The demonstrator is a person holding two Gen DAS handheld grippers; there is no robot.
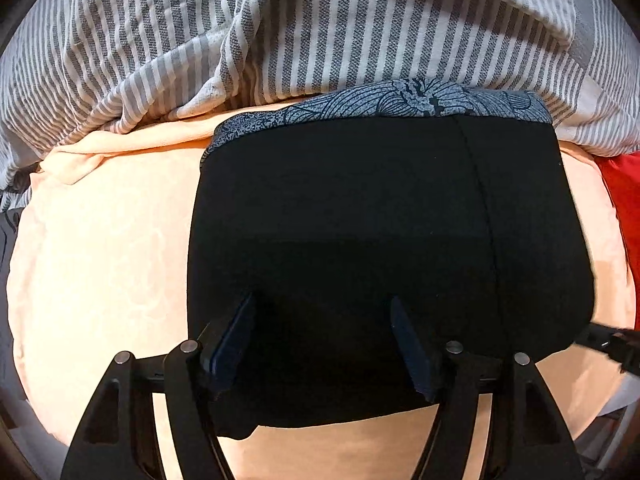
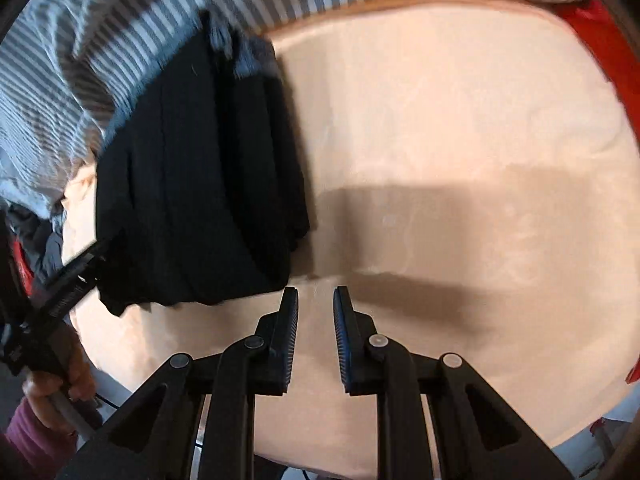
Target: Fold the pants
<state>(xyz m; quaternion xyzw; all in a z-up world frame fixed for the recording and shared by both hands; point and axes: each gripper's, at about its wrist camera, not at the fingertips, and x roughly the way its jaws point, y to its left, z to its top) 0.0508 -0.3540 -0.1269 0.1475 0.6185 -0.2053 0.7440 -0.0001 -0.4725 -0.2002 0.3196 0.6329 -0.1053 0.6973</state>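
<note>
Black pants (image 1: 360,240): folded into a compact block, lying on the peach sheet (image 1: 100,260) of the bed, far end touching a grey-striped blanket (image 1: 160,40); a patterned blue-grey lining (image 1: 400,100) shows at that far edge.

Left gripper (image 1: 322,320): directly over the pants' near edge, fingers spread apart, released, nothing pressed between them.

Right gripper (image 2: 316,308): over bare sheet just beside the pants' near corner, fingers narrowly apart, gripping nothing.

Red fabric (image 1: 624,200): at the bed's right edge.

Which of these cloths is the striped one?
The grey-and-white striped blanket, bunched behind the folded black pants. The peach sheet beneath and the red cloth are plain.
</note>
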